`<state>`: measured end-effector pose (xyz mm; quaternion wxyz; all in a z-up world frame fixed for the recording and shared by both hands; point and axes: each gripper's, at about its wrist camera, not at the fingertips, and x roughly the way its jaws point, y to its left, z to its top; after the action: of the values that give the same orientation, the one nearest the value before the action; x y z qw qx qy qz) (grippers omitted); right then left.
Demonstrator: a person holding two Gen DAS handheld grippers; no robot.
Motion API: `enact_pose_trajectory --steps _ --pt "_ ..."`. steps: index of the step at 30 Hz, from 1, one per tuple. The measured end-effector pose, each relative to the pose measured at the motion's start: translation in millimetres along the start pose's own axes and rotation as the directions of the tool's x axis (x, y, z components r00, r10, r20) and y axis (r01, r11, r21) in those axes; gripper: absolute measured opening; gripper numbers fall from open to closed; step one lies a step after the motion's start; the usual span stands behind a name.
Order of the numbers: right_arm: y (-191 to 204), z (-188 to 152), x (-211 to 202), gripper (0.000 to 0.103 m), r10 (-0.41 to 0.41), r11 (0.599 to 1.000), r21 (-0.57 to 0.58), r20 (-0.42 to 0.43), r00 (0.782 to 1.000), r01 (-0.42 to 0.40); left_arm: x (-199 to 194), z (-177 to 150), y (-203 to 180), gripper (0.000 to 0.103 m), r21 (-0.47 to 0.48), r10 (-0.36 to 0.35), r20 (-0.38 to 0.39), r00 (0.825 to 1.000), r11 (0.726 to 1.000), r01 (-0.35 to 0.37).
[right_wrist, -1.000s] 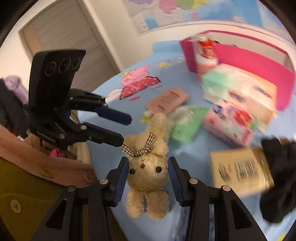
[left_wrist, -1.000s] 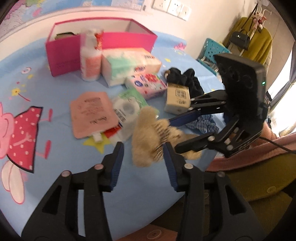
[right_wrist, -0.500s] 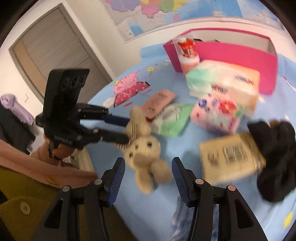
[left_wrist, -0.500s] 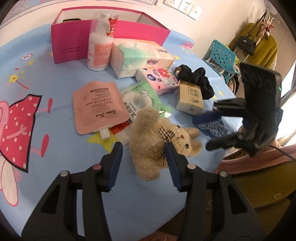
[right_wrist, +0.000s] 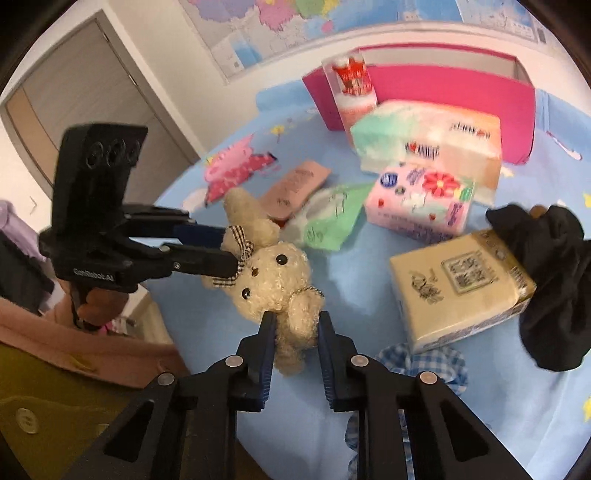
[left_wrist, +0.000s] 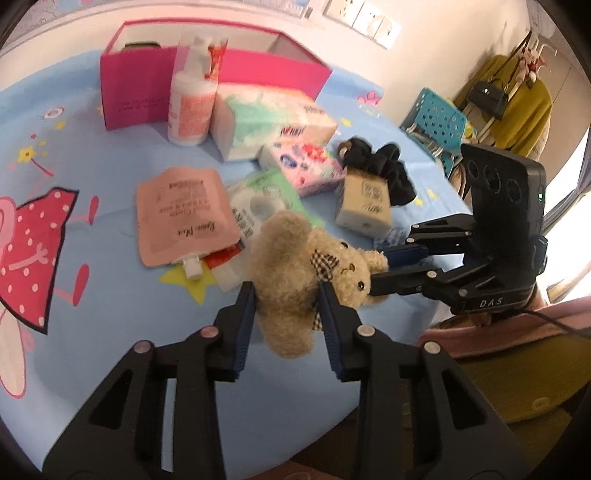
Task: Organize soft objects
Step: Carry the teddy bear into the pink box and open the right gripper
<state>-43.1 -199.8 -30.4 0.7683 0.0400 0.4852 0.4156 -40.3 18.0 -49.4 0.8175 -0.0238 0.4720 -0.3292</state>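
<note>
Right wrist: plush bunny (right_wrist: 273, 273) legs hidden, perhaps gripped.

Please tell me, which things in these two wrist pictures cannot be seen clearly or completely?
- Inside of the pink cardboard box: hidden by its own front wall, both views.
- Blue checked cloth: covered by the right gripper, closing on the beige plush bunny.
- Print on the white pump bottle: blurred.
- Left gripper, also closing on the bunny.

A home room, colourful paper wall map (right_wrist: 280, 22), grey wooden door (right_wrist: 85, 85), mustard knitted cardigan (left_wrist: 517, 99) (hanging on a rack), cartoon-printed blue tablecloth (left_wrist: 74, 177)
</note>
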Motion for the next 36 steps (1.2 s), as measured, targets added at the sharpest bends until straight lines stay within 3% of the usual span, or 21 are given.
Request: enact_pose_trajectory --steps 7,13,18,23,28,33,36 --pt "-2.4 32.8 -46.6 0.021 -0.035 0.997 -0.071 0.111 0.993 0.044 -22.2 41.0 -16.1 0.037 0.04 0.0 0.093 0.996 0.999 -0.004" --pt "-18.4 84.5 -73.4 0.021 -0.102 0.984 -0.123 0.217 0.971 0.131 -22.6 111.4 -23.3 0.037 0.08 0.076 0.177 0.981 0.993 -0.091" --pt "-45.5 132.7 -80.0 0.021 -0.147 0.975 -0.121 0.266 0.953 0.184 -9.6 170.5 -21.0 0.037 0.077 0.117 0.2 0.973 0.988 -0.134" --pt "-89.5 166.7 -83.1 0.021 -0.156 0.982 -0.062 0.26 0.953 0.178 15.6 218.3 -12.5 0.037 0.044 0.167 0.178 0.97 0.983 -0.177" --pt "-121.8 189.1 -69.3 0.022 -0.18 0.982 -0.017 0.221 0.959 0.188 42.9 246.0 0.0 0.037 0.019 0.203 0.125 0.971 0.978 -0.207" --pt "-143.2 197.4 -49.2 0.025 -0.211 0.977 0.009 0.154 0.965 0.213 68.7 254.9 11.4 0.037 -0.006 0.22 0.049 0.974 0.975 -0.22" --pt "-146.8 197.9 -39.4 0.033 -0.253 0.967 0.013 0.122 0.96 0.253 78.0 255.0 17.1 0.037 -0.024 0.221 0.015 0.975 0.975 -0.221"
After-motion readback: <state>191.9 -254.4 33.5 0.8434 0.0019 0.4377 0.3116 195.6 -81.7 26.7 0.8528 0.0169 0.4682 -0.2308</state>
